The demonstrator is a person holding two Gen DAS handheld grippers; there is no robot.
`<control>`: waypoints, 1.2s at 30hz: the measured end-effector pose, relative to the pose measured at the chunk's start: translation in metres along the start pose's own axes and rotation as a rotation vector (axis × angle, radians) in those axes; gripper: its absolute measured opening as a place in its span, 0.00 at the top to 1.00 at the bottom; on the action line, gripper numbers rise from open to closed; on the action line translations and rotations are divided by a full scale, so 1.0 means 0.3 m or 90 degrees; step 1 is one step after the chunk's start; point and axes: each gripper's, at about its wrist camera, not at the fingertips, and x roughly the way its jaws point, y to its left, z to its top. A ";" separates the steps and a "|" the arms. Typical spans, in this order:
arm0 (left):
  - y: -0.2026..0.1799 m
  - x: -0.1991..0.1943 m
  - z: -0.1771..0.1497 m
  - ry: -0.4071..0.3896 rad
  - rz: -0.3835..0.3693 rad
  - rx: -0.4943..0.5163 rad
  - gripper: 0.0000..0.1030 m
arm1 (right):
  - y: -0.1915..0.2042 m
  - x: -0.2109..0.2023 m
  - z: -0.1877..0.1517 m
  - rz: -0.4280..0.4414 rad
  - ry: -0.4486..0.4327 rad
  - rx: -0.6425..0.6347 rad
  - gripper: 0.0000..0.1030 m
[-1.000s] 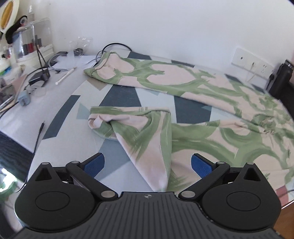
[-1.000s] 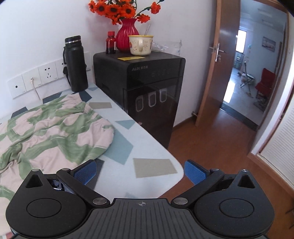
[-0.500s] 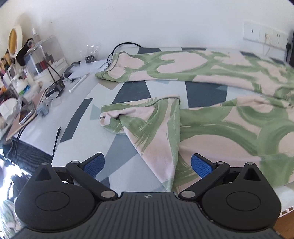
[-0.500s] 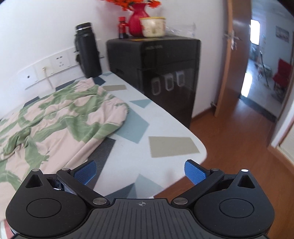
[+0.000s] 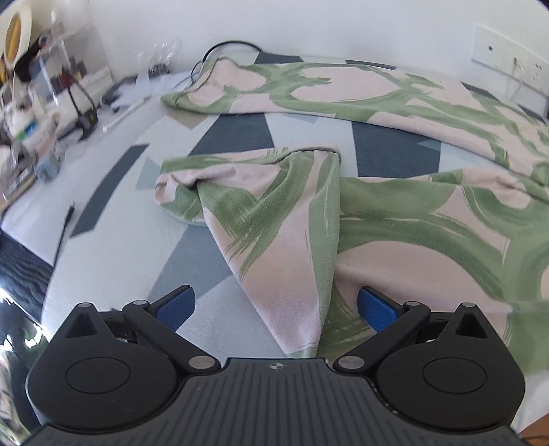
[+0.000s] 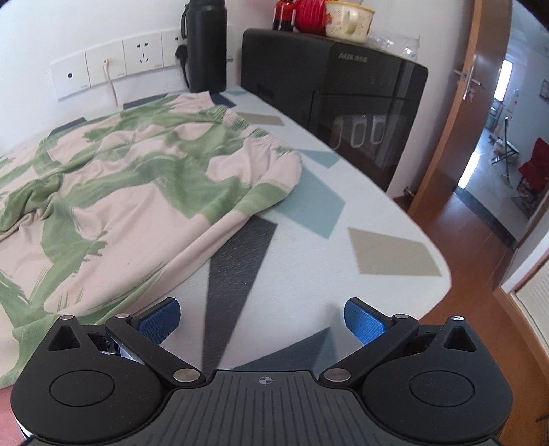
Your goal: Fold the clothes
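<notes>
A white wall (image 6: 85,31) carries a row of sockets (image 6: 113,68) behind a table with a cover of grey and blue shapes (image 6: 308,219). A black cabinet (image 6: 346,103) stands beside it. A wooden door (image 6: 456,103) stands open onto a sunlit room beyond. The floor (image 6: 463,233) is brown wood.

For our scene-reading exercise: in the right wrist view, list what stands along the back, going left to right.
Wall socket panel → black flask → red vase → cream mug on the black AUX cabinet → wooden door → red chair in the far room.
</notes>
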 end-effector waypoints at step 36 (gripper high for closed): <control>0.002 -0.037 0.057 -0.010 0.063 0.055 0.83 | 0.020 0.044 -0.005 0.041 -0.041 0.014 0.01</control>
